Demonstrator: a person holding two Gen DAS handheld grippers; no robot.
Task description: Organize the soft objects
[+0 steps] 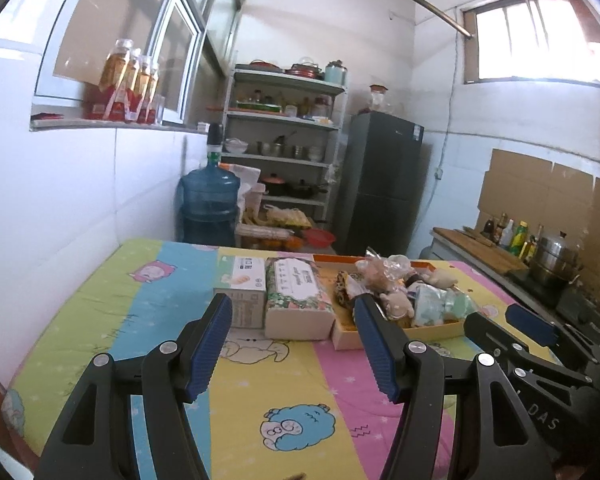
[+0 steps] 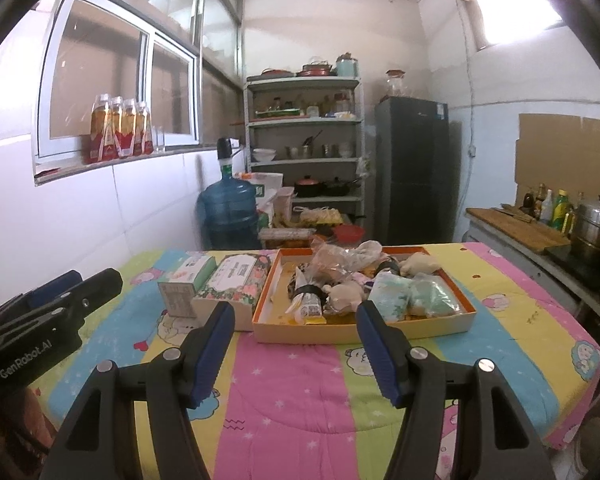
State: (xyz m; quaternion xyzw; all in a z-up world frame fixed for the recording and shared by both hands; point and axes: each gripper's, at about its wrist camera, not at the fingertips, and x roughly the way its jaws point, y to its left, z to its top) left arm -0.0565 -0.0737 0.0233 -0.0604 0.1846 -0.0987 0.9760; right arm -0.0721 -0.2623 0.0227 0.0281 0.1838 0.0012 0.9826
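An orange-rimmed shallow box (image 2: pixel 364 330) on a striped cartoon quilt holds several soft objects: small plush toys (image 2: pixel 346 294), mint-green bagged packs (image 2: pixel 414 296), a wrapped roll (image 2: pixel 306 300) and crumpled plastic bags (image 2: pixel 340 256). It also shows in the left wrist view (image 1: pixel 432 330). Left of it lie a floral tissue pack (image 2: pixel 236 282) and a white-green tissue box (image 2: pixel 186 284). My right gripper (image 2: pixel 296 350) is open and empty, just in front of the box. My left gripper (image 1: pixel 294 348) is open and empty, in front of the tissue packs (image 1: pixel 298 300).
The quilt (image 2: pixel 292 384) covers a table against a white tiled wall. Behind stand a water jug (image 2: pixel 228 212), a shelf rack (image 2: pixel 304 144) and a dark fridge (image 2: pixel 414 168). A counter with bottles and a steamer pot (image 2: pixel 592 228) runs along the right.
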